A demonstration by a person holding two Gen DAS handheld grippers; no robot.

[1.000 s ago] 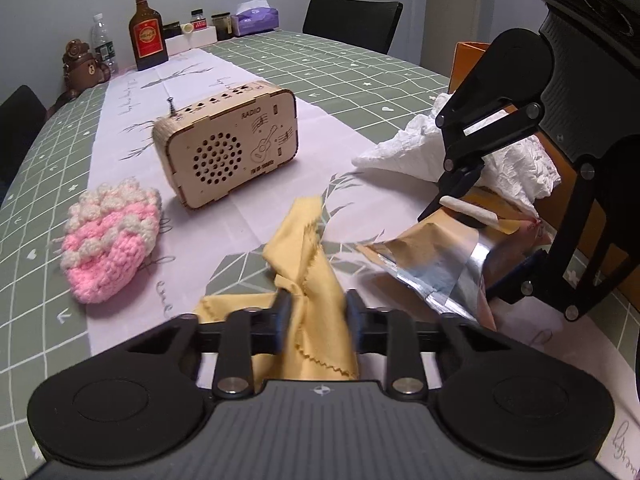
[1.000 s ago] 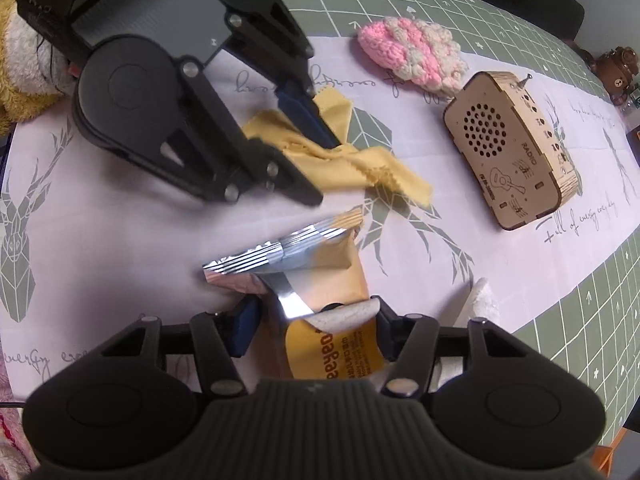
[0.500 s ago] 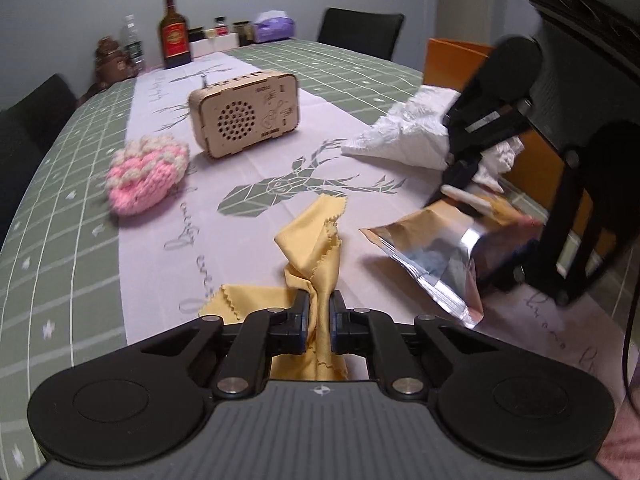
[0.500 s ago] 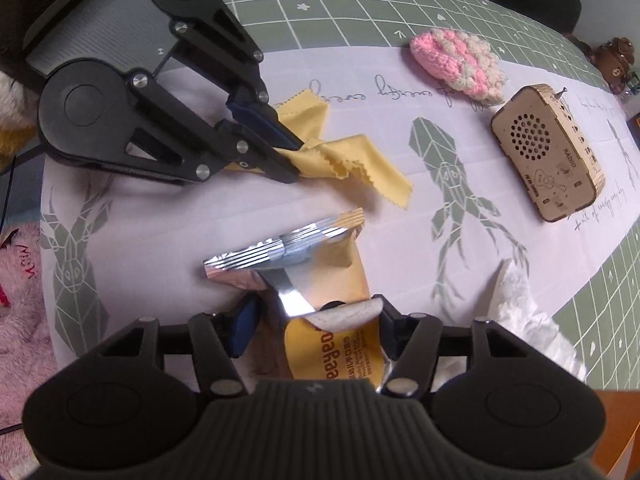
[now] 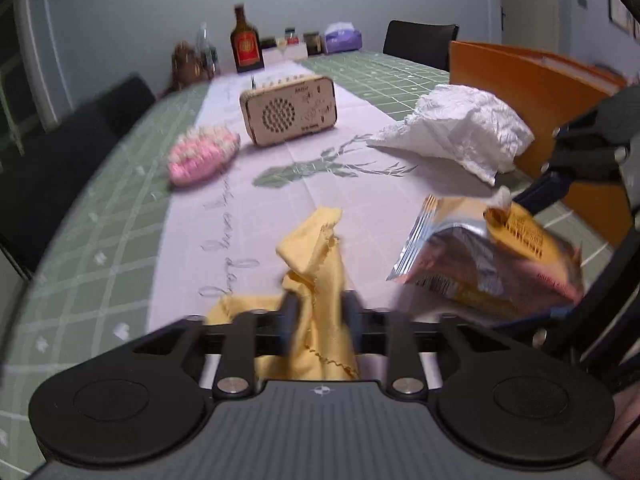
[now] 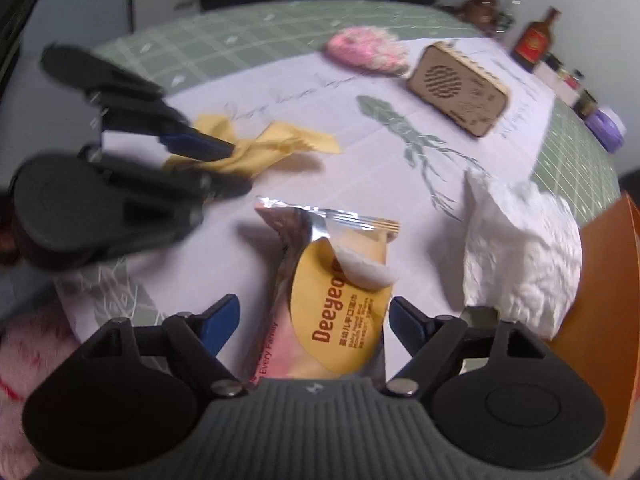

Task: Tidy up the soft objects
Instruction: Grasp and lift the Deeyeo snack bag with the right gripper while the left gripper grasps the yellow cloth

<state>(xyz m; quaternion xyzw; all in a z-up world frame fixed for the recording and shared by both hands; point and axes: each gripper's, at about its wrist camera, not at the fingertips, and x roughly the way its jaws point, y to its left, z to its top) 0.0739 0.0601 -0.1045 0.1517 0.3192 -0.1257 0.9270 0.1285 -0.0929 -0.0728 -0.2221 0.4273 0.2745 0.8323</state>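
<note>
Left gripper (image 5: 316, 316): fingers opening around the yellow cloth (image 5: 316, 256); the cloth stands bunched up between them, and motion blur hides whether the pads touch it.
Right gripper (image 6: 314, 320): fingers opening, spread wide on either side of the wipes packet (image 6: 336, 292), a gap showing on both sides.
Yellow cloth: crumpled on the white runner (image 5: 240, 216) near the desk's near edge, one corner sticking up, the rest trailing under the left gripper.
Wipes packet: foil pouch with a yellow label and a white flap peeled up, lying on the runner just beside the cloth, toward the orange box (image 5: 536, 92).
White crumpled paper (image 5: 460, 128): piled by the desk edge next to the orange box, just beyond the packet.
Pink knitted piece (image 5: 202, 156): resting where the runner meets the green checked cloth (image 5: 100, 240), near the wooden radio (image 5: 288, 110).
Wooden radio: upright in the middle of the runner, grille facing this way.
Far end of the desk: brown bottle (image 5: 245, 40) and purple tissue pack (image 5: 342, 34), well apart from the action.
</note>
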